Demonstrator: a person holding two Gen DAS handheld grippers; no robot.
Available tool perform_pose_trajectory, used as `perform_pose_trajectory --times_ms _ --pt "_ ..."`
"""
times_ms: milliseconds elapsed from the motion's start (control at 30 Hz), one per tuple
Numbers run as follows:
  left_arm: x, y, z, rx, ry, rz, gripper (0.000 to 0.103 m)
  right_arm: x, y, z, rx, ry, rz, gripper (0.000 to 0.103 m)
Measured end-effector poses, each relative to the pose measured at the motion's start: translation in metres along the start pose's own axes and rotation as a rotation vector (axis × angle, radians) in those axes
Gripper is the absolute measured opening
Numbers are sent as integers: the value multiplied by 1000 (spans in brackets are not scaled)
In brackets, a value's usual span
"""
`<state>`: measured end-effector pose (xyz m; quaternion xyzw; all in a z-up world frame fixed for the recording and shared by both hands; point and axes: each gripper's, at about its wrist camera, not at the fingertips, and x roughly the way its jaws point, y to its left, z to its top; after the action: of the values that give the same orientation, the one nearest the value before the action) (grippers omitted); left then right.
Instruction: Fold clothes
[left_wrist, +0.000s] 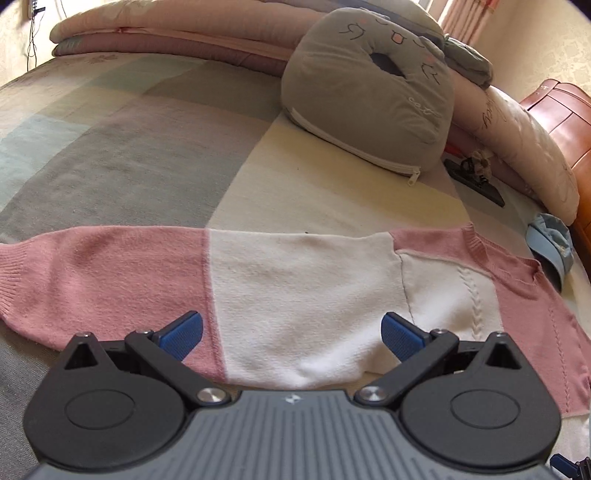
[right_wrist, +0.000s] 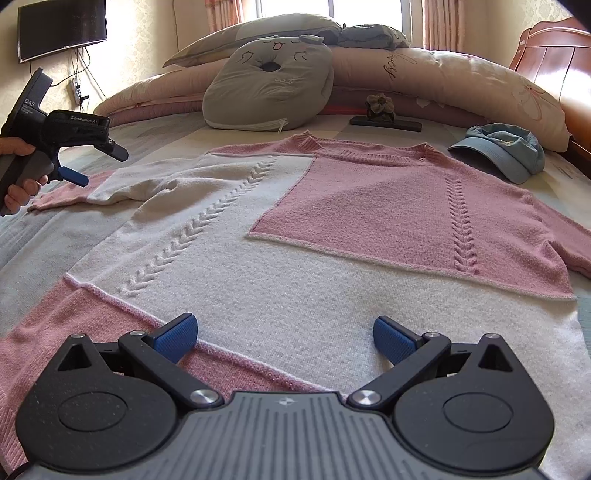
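Note:
A pink and white knit sweater (right_wrist: 295, 236) lies spread flat on the bed, neckline toward the pillows. Its one sleeve (left_wrist: 184, 284) stretches out sideways in the left wrist view, pink at the cuff, white at the upper arm. My left gripper (left_wrist: 291, 334) hovers open over that sleeve, with nothing between its blue pads. In the right wrist view the left gripper (right_wrist: 99, 164) shows at the far left, held by a hand, above the sleeve. My right gripper (right_wrist: 285, 338) stands open over the sweater's hem, empty.
A grey cat-face cushion (right_wrist: 269, 88) and rolled pink quilts (right_wrist: 443, 74) line the far side of the bed. A blue cap (right_wrist: 506, 151) lies right of the sweater's shoulder. A black flat object with a fabric flower (right_wrist: 384, 120) sits behind the collar. A wooden headboard (right_wrist: 554, 62) stands at the right.

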<state>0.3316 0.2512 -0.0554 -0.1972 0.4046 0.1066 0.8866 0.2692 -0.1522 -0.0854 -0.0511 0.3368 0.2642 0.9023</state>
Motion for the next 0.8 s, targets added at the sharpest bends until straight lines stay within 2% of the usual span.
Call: perform_pose_trajectory --times_ms 67,200,233,300,400,467,600,800 --pt "4 -21 4 30 20 -63 102 -12 -1 6 15 -32 5 103" --pt "22 -83 14 50 66 -297 102 -24 -8 10 40 -81 21 103" --pt "31 -99 17 56 79 -329 102 -23 -11 10 51 -78 16 103" --pt "55 -118 21 59 108 -315 102 -19 -18 9 71 -61 0 103" --pt "97 -126 27 34 170 -232 102 -17 -27 8 102 -51 -11 103" --pt "116 -121 33 7 145 -187 102 -17 -33 8 126 -54 -2 103" --pt "138 -112 57 -51 79 -193 102 -13 -43 6 182 -32 35 103" --pt "144 -132 67 60 66 -112 102 -8 -48 4 199 -17 20 103"
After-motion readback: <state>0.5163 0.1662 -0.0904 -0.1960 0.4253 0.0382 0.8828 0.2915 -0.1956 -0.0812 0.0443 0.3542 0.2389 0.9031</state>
